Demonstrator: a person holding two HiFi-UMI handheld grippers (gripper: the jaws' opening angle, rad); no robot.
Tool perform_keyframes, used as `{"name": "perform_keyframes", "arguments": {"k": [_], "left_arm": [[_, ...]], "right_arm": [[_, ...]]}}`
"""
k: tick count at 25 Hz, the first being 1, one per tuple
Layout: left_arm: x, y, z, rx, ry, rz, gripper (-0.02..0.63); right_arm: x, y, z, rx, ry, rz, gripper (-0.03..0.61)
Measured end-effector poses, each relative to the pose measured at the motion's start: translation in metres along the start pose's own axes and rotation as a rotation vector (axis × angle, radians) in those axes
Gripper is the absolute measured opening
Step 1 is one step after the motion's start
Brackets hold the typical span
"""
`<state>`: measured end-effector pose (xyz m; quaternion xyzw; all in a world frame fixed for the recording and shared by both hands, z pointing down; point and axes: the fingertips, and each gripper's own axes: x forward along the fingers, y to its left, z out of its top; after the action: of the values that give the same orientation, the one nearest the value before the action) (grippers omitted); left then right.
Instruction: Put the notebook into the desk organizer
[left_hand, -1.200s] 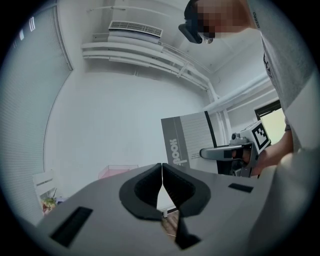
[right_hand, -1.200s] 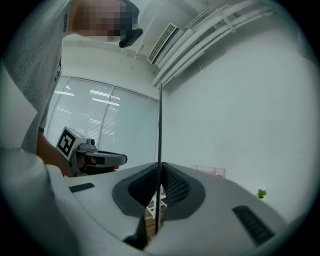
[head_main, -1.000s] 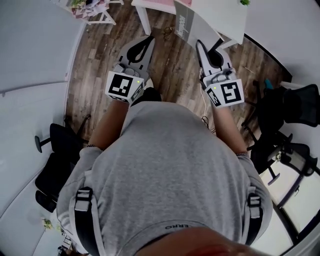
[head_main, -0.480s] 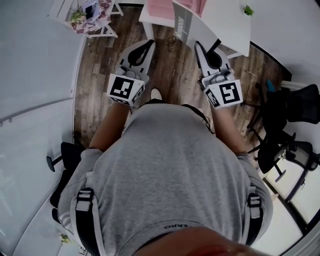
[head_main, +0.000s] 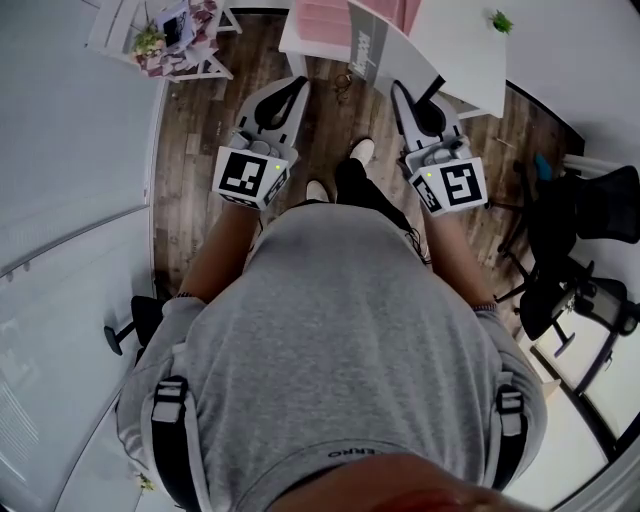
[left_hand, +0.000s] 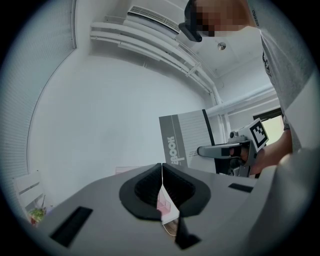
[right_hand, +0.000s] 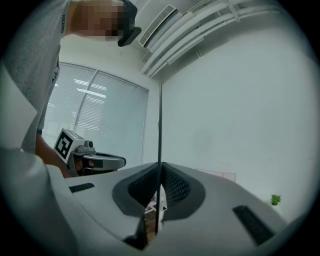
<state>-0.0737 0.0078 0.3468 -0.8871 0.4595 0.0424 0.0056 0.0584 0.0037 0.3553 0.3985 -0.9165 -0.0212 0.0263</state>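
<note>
A grey notebook (head_main: 380, 42) with white print on its spine side stands upright, and my right gripper (head_main: 398, 90) is shut on its near edge. In the right gripper view only its thin dark edge (right_hand: 160, 125) shows, rising from between the closed jaws. The left gripper view shows its grey cover (left_hand: 187, 140) ahead of the right gripper (left_hand: 202, 150). My left gripper (head_main: 297, 86) is held level beside it, jaws shut with nothing between them (left_hand: 161, 167). The pink desk organizer (head_main: 322, 18) stands on a white table (head_main: 460, 45) just ahead.
A small green plant (head_main: 494, 20) sits on the table. A white rack with flowers (head_main: 165, 35) stands at far left. Black office chairs (head_main: 590, 215) crowd the right; another chair base (head_main: 130, 325) is at the left. The person's shoe (head_main: 361, 151) is on the wooden floor.
The person has walked forward: the table, organizer and flower rack have come nearer and further into view, and a foot has stepped ahead. Both grippers keep the same pose.
</note>
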Motion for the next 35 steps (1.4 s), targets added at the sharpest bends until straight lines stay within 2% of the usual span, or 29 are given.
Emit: {"name": "perform_keyframes", "arguments": {"k": [9,22,29,35], "left_arm": [[0.058,0.037,-0.003,0.029,0.005,0.007,0.02],[0.174,0.086,0.003,0.084,0.01,0.066,0.02],[0.205,0.106,0.008,0.097,0.013,0.099,0.02],[0.217,0.13,0.004,0.09,0.032,0.081,0.02]], "right_arm": [[0.056,-0.055,-0.005,0.009,-0.014,0.015,0.015],[0.138,-0.152,-0.003,0.047,-0.027,0.116,0.015],[0.173,-0.169,-0.01,0.097,-0.006,0.194,0.015],[0.202,-0.176,-0.015,0.169,0.007,0.195,0.015]]}}
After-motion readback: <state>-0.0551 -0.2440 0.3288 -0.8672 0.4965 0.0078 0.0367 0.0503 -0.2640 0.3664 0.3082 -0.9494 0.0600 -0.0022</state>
